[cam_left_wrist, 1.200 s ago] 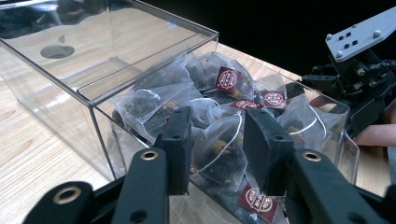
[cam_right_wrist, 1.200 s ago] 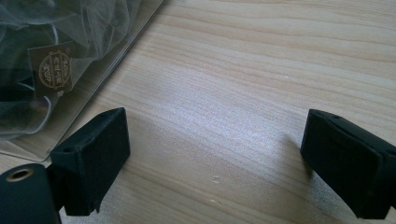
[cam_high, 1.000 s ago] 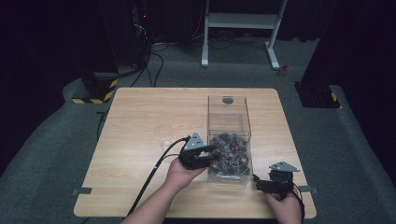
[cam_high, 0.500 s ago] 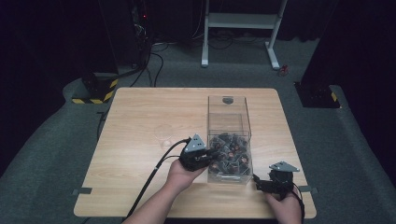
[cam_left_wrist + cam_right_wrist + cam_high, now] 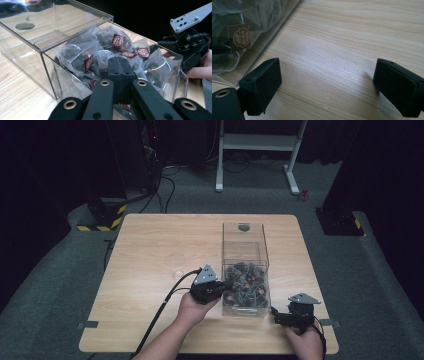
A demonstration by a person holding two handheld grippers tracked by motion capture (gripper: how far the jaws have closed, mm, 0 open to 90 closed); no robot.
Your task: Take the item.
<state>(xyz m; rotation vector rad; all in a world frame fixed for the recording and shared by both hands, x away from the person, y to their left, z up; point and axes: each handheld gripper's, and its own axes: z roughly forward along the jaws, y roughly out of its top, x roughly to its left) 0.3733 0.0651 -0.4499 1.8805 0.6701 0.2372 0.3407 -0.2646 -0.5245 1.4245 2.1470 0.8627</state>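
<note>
One clear plastic box (image 5: pixel 245 265) stands on the wooden worktop (image 5: pixel 160 245), its near half heaped with tea bags (image 5: pixel 100 55) in see-through sachets; too many overlap to count, though about five dark red round-crested tags (image 5: pixel 118 40) show in the left gripper view. There are two grippers. The left gripper (image 5: pixel 226 285) reaches into the box over its near left wall, its jaws having just been closing, now pressed together among the sachets; whether a sachet is caught between them I cannot tell. The right gripper (image 5: pixel 274 314) rests on the worktop just beside the box's near right corner, jaws spread wide, holding nothing.
</note>
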